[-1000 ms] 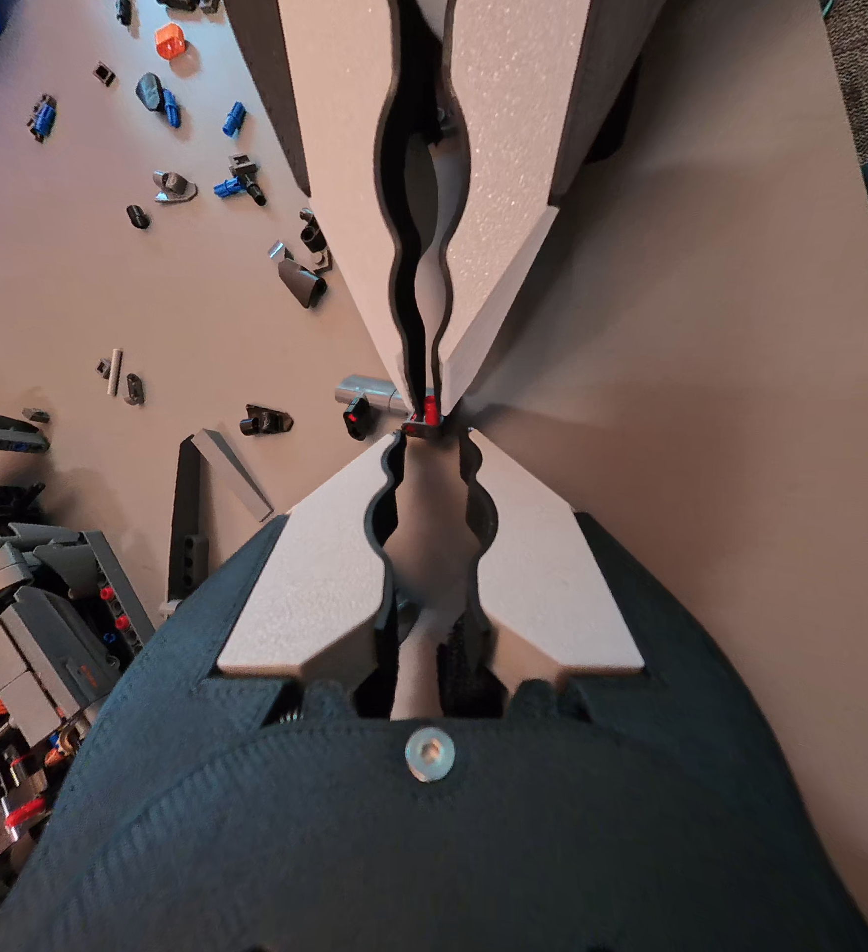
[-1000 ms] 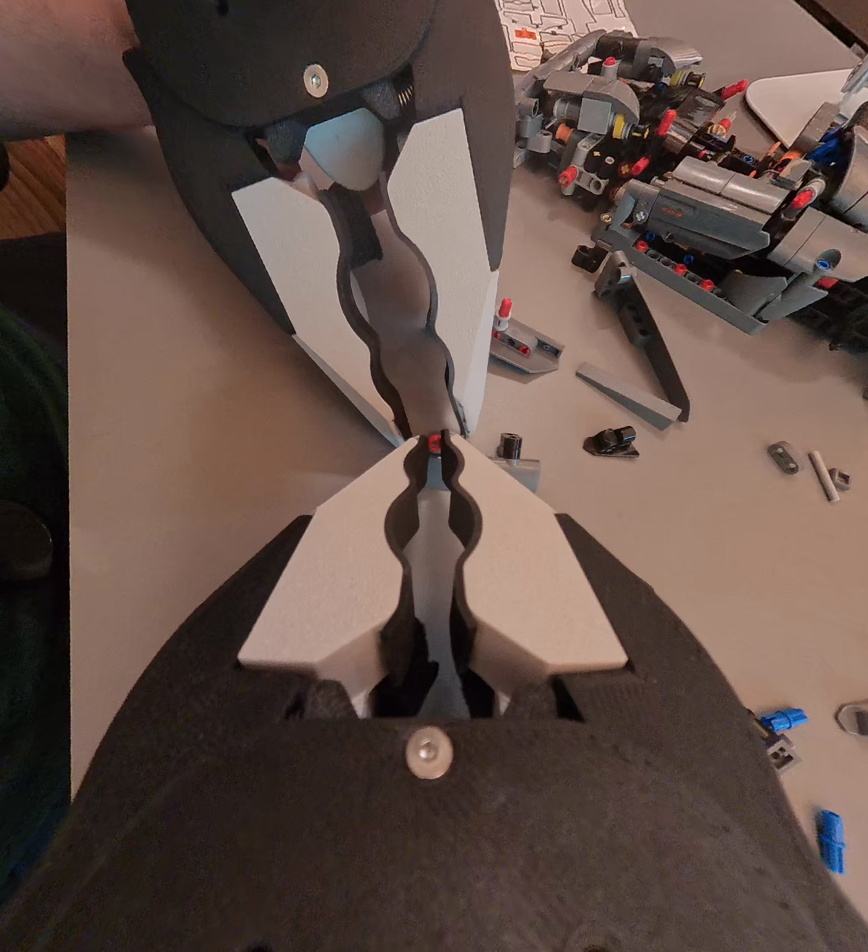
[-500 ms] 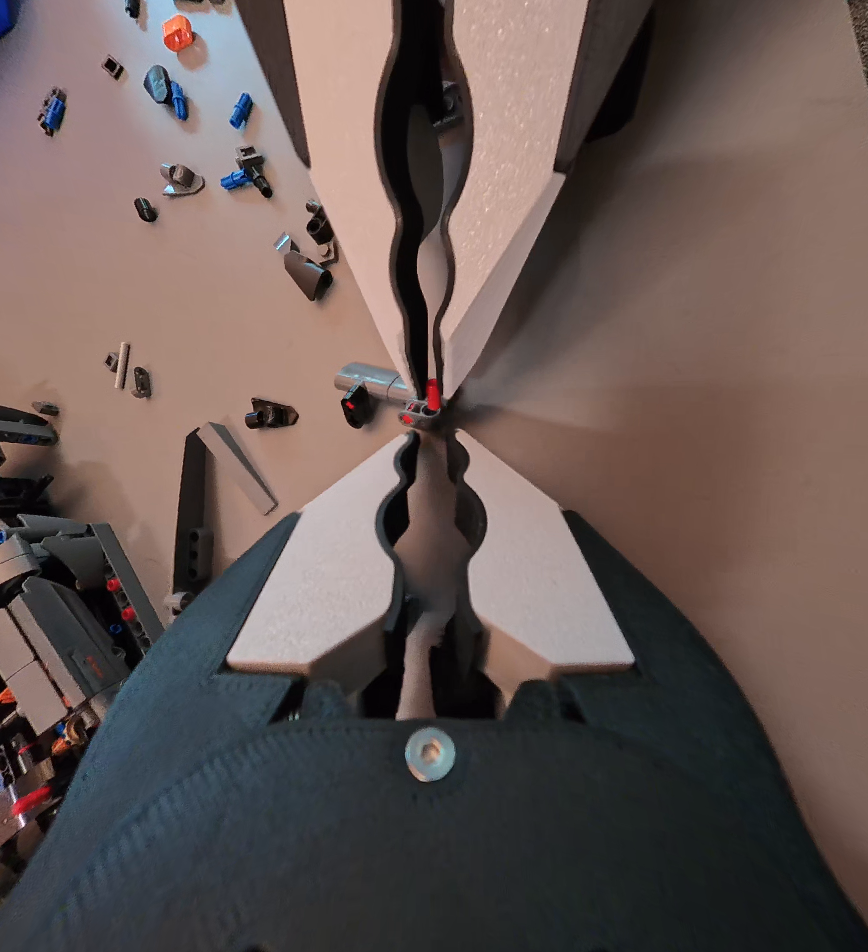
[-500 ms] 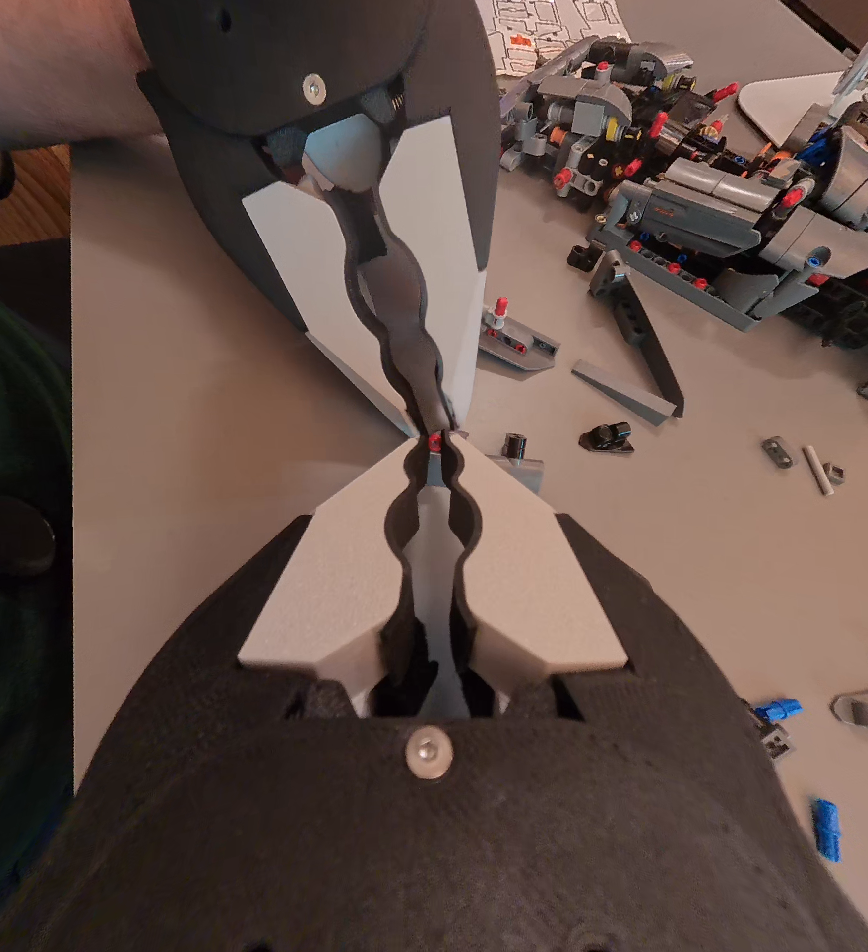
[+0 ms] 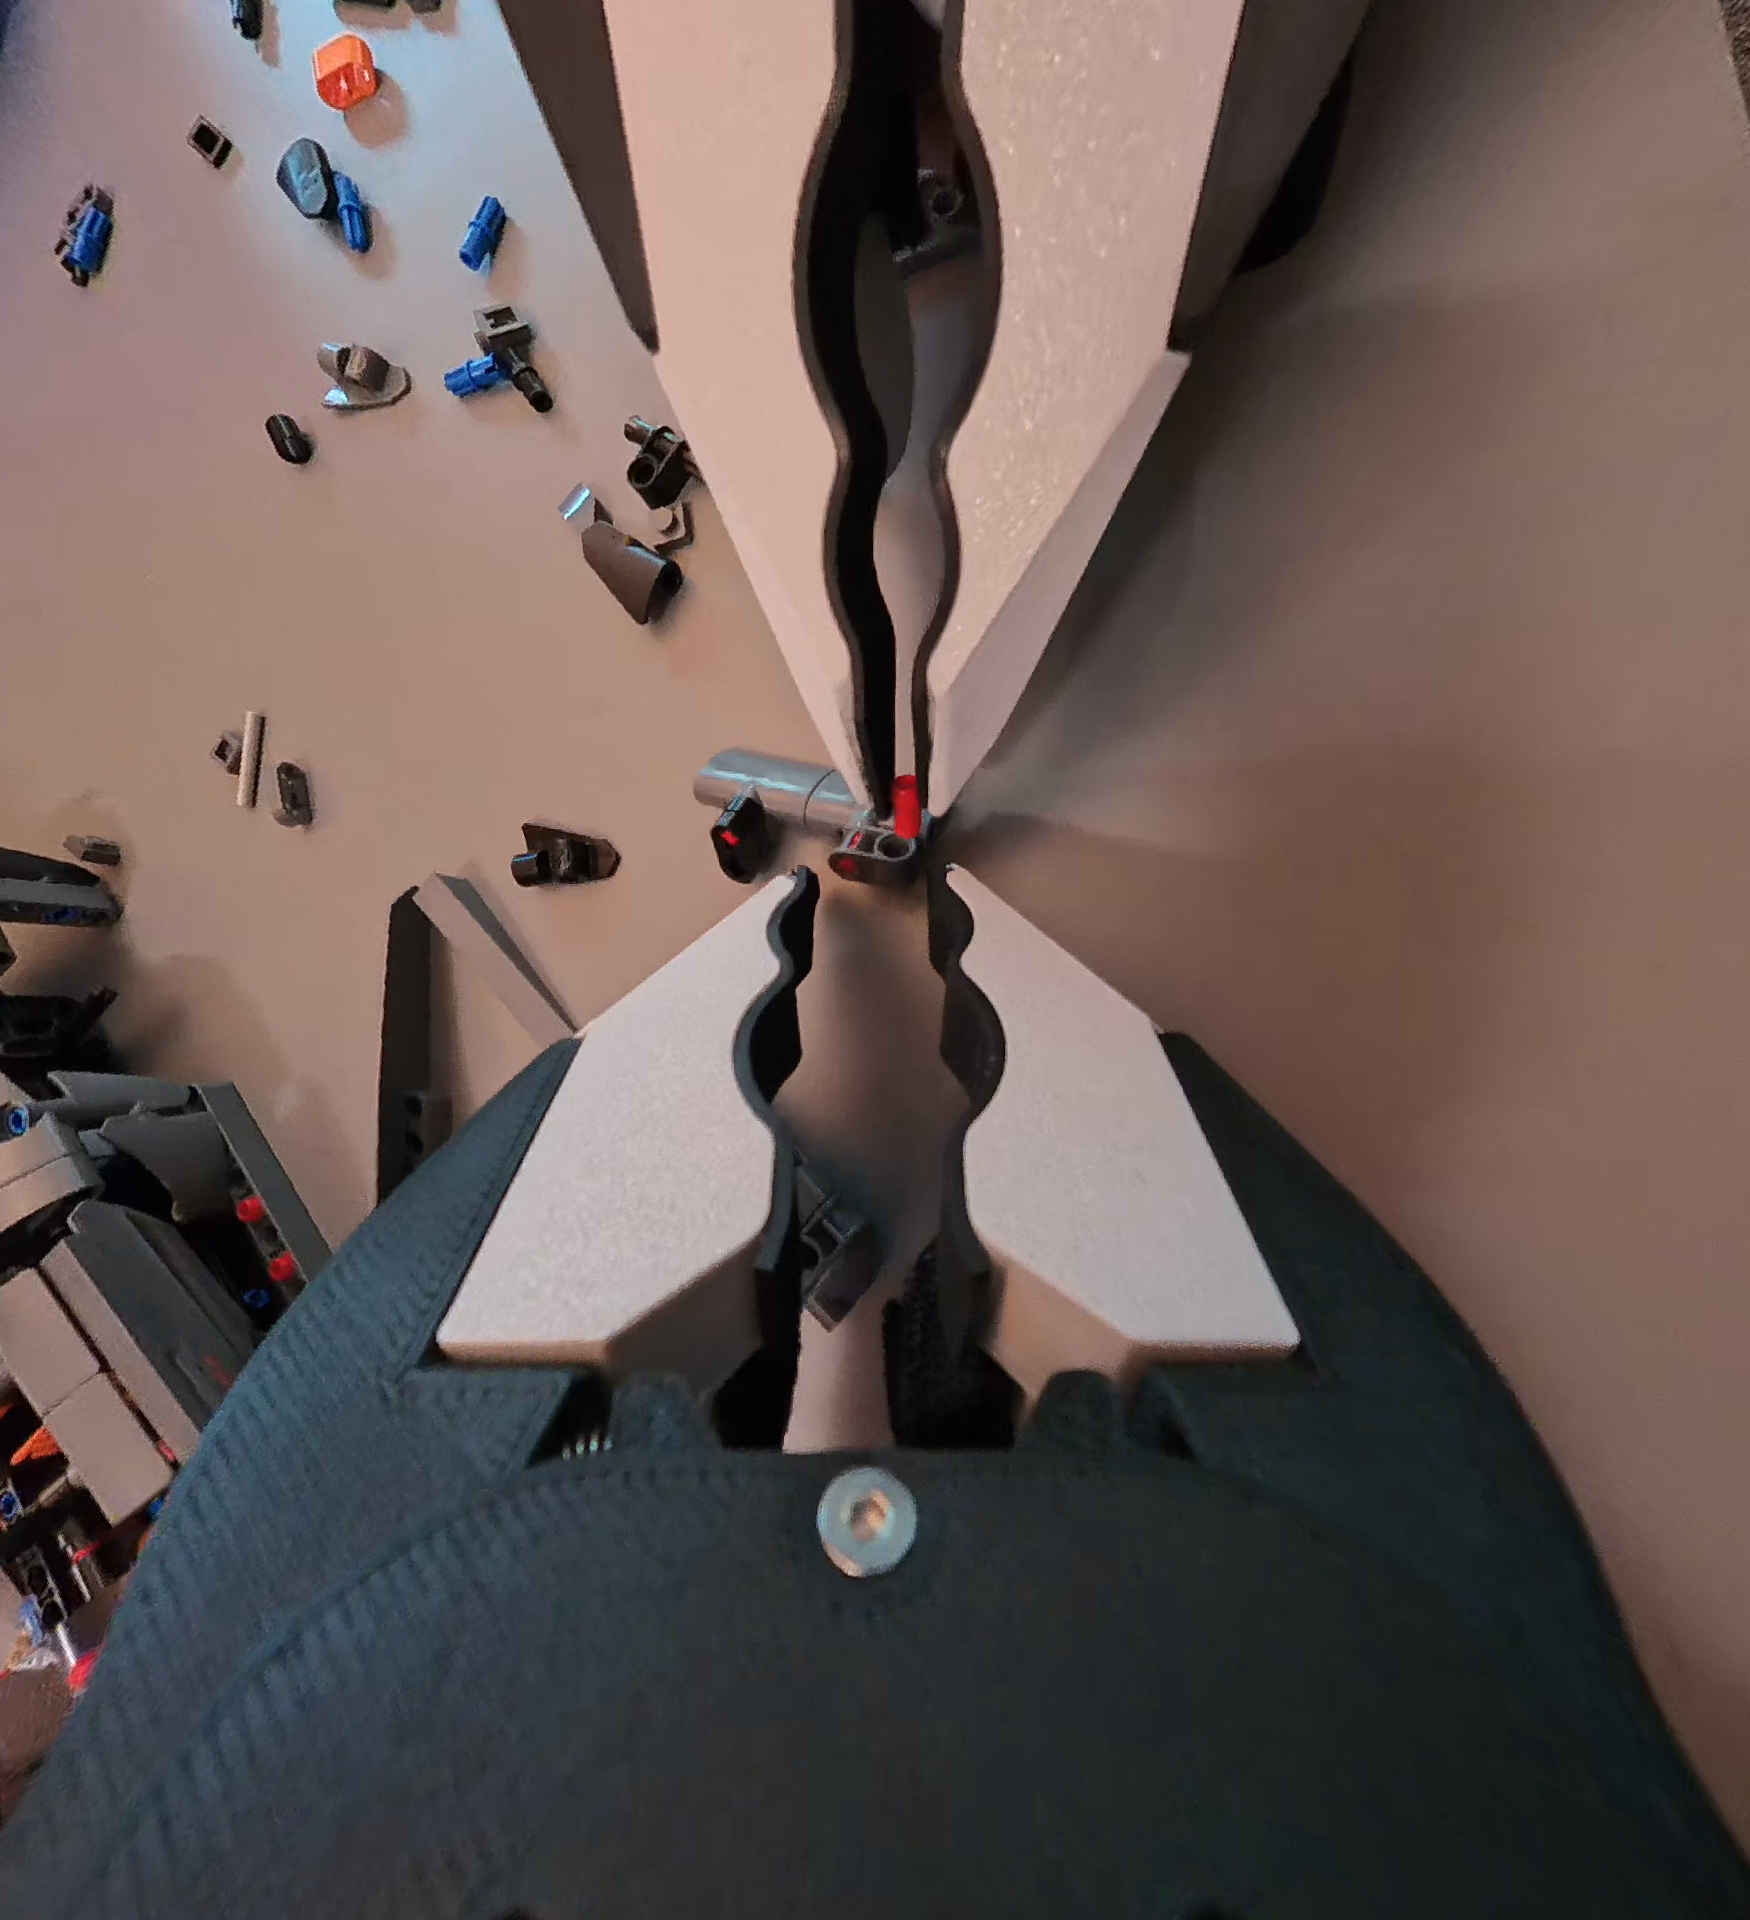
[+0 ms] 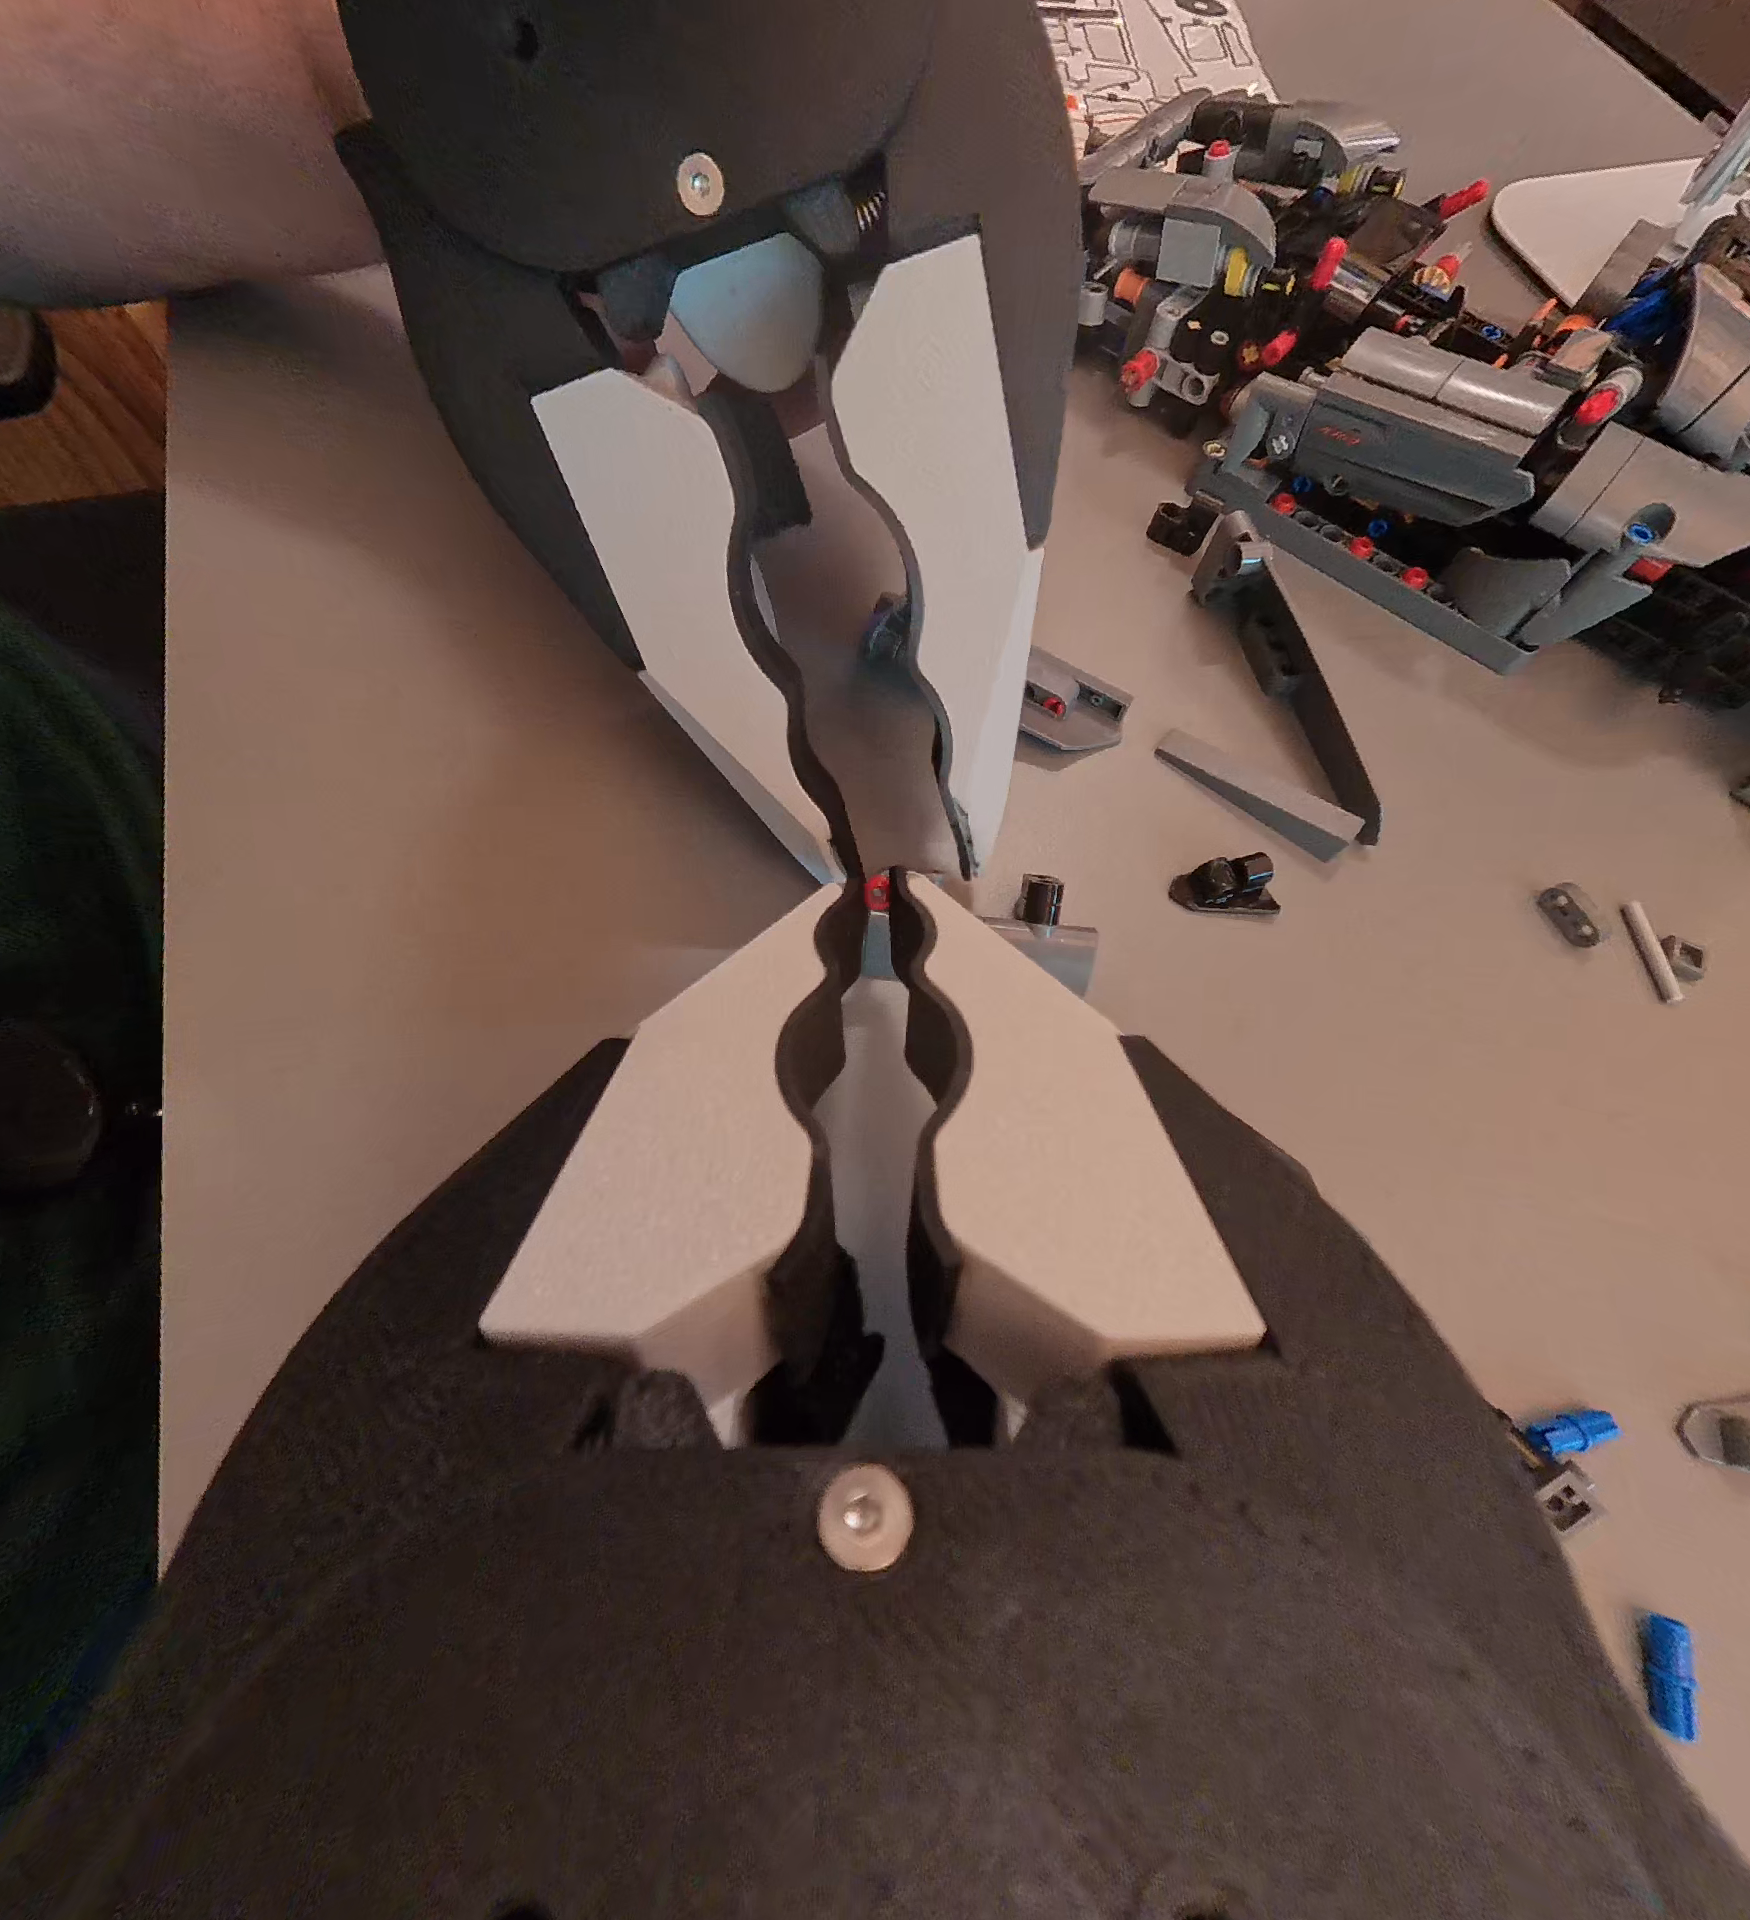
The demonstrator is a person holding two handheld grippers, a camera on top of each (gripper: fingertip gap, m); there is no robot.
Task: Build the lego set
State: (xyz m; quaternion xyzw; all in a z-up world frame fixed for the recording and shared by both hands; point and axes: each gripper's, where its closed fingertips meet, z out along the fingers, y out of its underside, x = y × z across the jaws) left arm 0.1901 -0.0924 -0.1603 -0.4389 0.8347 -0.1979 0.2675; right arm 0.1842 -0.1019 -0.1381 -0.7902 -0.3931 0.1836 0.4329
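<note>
Partly hidden, red pin [image 5: 903, 806] in right claw [image 6: 879, 896]; left claw [image 5: 873, 883] apart, empty.

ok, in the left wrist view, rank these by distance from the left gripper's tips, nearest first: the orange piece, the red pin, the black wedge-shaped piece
1. Red pin: just ahead of the left gripper, pinched by the right gripper.
2. Black wedge-shaped piece: on the table, left of the tips.
3. Orange piece: far upper left.
</note>
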